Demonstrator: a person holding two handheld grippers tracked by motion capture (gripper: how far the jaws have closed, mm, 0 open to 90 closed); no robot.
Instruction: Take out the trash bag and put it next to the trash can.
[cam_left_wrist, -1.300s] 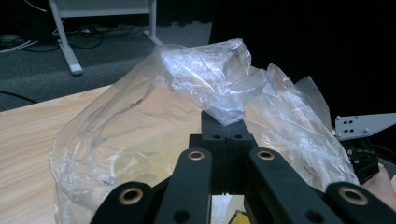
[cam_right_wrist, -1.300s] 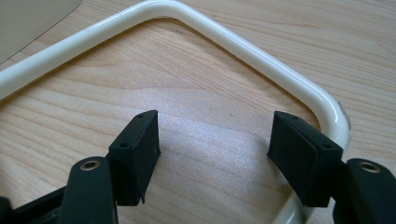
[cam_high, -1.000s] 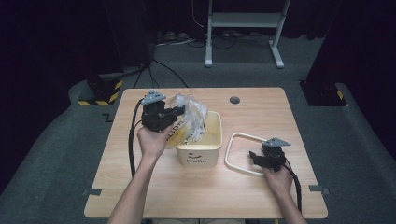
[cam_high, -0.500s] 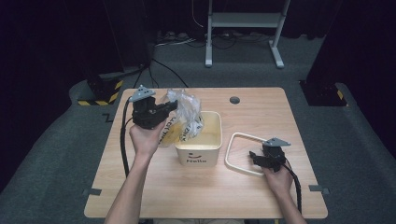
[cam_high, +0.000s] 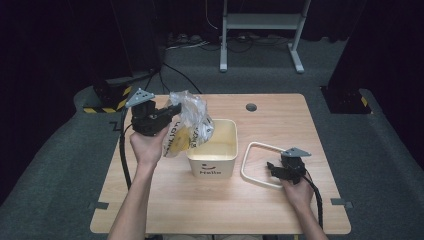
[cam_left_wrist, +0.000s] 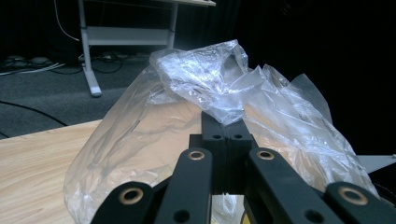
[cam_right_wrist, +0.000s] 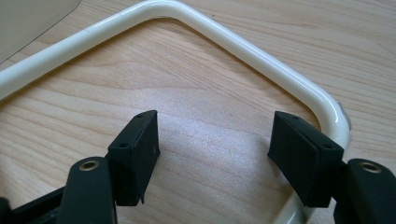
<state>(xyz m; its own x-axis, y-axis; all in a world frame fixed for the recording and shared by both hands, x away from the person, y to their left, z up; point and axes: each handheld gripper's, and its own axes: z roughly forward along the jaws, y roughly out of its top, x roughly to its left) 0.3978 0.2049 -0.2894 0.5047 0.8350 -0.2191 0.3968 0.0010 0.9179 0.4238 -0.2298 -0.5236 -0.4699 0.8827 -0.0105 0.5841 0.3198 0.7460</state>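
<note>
While the left gripper (cam_high: 172, 109) is lifting a clear plastic bag (cam_high: 189, 122) above the cream bin (cam_high: 212, 147), high view: raise it w/o snagging the rim; bin print reads approx. "Hello". Left gripper view: jaws together, clamping bag film. Right gripper view: right gripper (cam_right_wrist: 215, 154) jaws apart, resting inside the white frame (cam_right_wrist: 243, 44).

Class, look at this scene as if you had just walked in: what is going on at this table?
A person works with two hand-held grippers. The left gripper has its jaws shut on a crumpled clear plastic bag, held up beside the cream bin. The right gripper rests on the wooden table, jaws open, inside the cream frame lying beside the bin.
</note>
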